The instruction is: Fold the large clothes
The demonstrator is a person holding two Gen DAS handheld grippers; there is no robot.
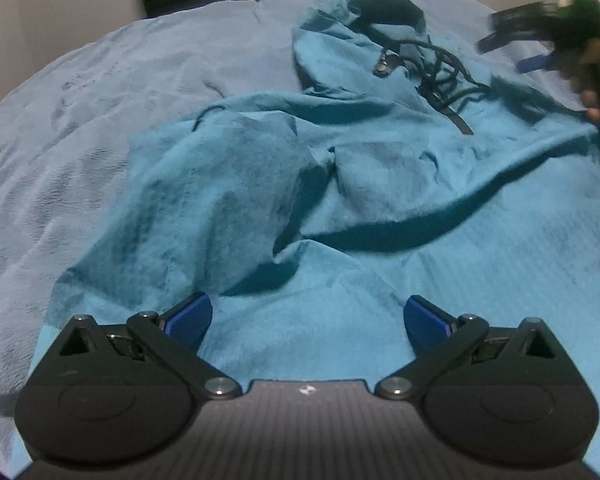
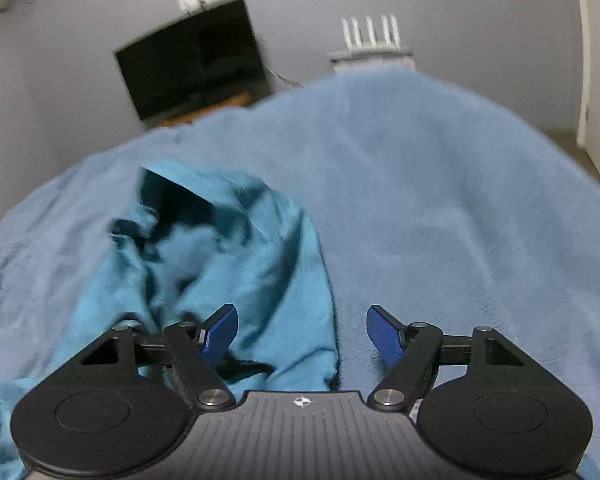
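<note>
Left wrist view: crumpled teal fleece hoodie [image 1: 340, 184] on bed; both jaws wide, empty. Risk: pinching bunched double layers.

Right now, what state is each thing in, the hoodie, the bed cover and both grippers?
Hoodie: unfolded, crumpled, lying front up on the cover, drawstrings loose.
Cover: spread over the bed, lightly wrinkled.
Left gripper: open, empty, above the hoodie's lower part.
Right gripper: open, empty, over the hoodie's edge, blurred.
Screen: dark.

Bare blanket [image 2: 460, 200] beside hoodie [image 2: 228, 264]
</note>
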